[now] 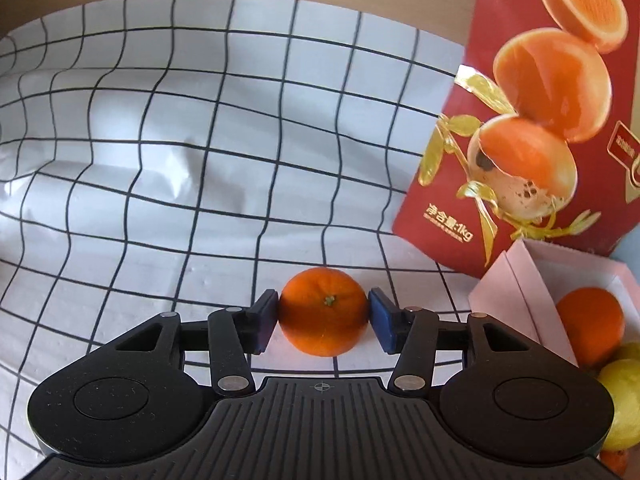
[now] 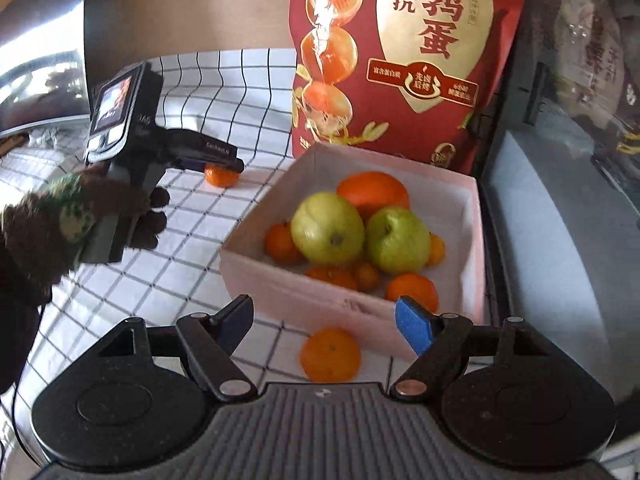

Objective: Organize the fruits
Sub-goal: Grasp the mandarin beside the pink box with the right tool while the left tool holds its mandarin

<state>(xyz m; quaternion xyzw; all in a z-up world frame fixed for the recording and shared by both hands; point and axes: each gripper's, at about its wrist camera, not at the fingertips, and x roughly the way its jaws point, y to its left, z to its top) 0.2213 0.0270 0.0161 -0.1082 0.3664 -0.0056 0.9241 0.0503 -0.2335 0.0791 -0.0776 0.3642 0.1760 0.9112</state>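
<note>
From the left wrist camera, the left claw (image 1: 323, 322) is straddling a small round orange mandarin (image 1: 323, 312) that is sitting on the worktop's white cloth with a black grid (image 1: 160, 160). The dark blue pads (image 1: 264, 326) are sitting right at the fruit's sides; I cannot tell whether they are pressing it. The pale pink square cardboard box (image 1: 516, 280) is lying to the right of this mandarin, with the tall red foil bag printed with oranges (image 1: 540, 120) standing behind the box.

From the right wrist camera, the right claw (image 2: 326, 326) is hanging spread with nothing pinched, its blue pads (image 2: 414, 326) standing wide apart. A second small orange mandarin (image 2: 330, 355) is lying on the cloth just in front of the box (image 2: 280, 284), below the gap. Inside the box, two green apples (image 2: 328, 228) are resting on a heap of oranges. Left of the box, a gloved hand (image 2: 80, 216) is gripping the other tool over the first mandarin (image 2: 221, 176).
</note>
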